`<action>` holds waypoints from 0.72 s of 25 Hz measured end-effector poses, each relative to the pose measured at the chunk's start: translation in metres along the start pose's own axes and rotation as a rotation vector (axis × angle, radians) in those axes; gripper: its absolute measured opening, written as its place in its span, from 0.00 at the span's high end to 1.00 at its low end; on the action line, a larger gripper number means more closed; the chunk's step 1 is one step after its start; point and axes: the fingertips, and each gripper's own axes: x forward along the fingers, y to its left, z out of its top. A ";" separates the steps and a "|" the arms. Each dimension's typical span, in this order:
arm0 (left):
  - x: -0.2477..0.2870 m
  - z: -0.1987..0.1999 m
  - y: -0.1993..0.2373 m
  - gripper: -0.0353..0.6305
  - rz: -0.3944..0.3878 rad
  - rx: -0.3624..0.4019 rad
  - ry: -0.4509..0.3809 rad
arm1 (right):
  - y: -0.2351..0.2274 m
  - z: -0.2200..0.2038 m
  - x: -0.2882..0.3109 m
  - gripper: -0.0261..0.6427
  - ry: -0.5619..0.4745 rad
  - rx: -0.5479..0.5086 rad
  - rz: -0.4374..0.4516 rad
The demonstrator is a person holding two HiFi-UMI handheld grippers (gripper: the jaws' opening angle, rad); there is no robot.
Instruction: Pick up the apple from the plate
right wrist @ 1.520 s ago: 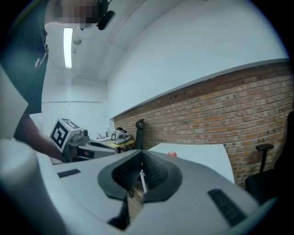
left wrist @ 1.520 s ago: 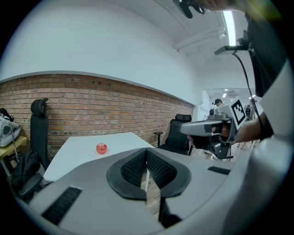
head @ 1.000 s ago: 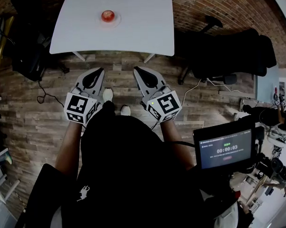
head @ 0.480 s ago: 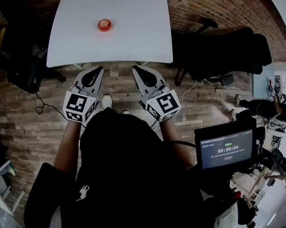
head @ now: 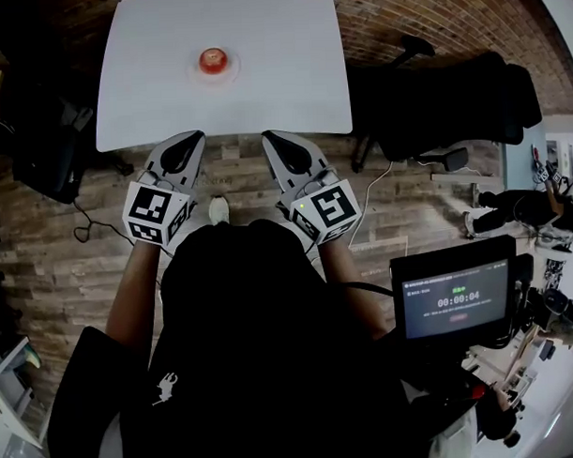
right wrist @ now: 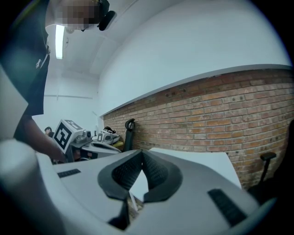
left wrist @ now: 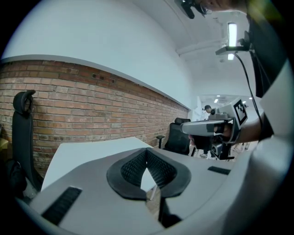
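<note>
Left gripper [head: 193, 140], jaws pressed together and empty, hangs at the near edge of the white table [head: 291, 82]. The apple [head: 213, 59] sits on its plate [head: 233, 67] toward the far side. Right gripper [head: 269, 138] is likewise closed and empty. This looks like the approach; next, one gripper must reach in and open. At right, a screen [head: 455, 299] reads 00:00:04.

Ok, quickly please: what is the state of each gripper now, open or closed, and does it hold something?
Left gripper: closed, holding nothing.
Right gripper: closed, holding nothing.
</note>
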 end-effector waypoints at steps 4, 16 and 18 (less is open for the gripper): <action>0.000 0.001 0.012 0.94 -0.017 -0.022 -0.014 | 0.007 0.003 0.012 0.95 -0.016 0.028 0.025; 0.003 0.002 0.029 0.94 -0.084 -0.074 -0.073 | 0.008 -0.004 0.037 0.95 -0.001 0.137 0.093; 0.004 0.001 0.037 0.94 -0.071 -0.090 -0.070 | 0.006 -0.005 0.042 0.95 0.007 0.124 0.077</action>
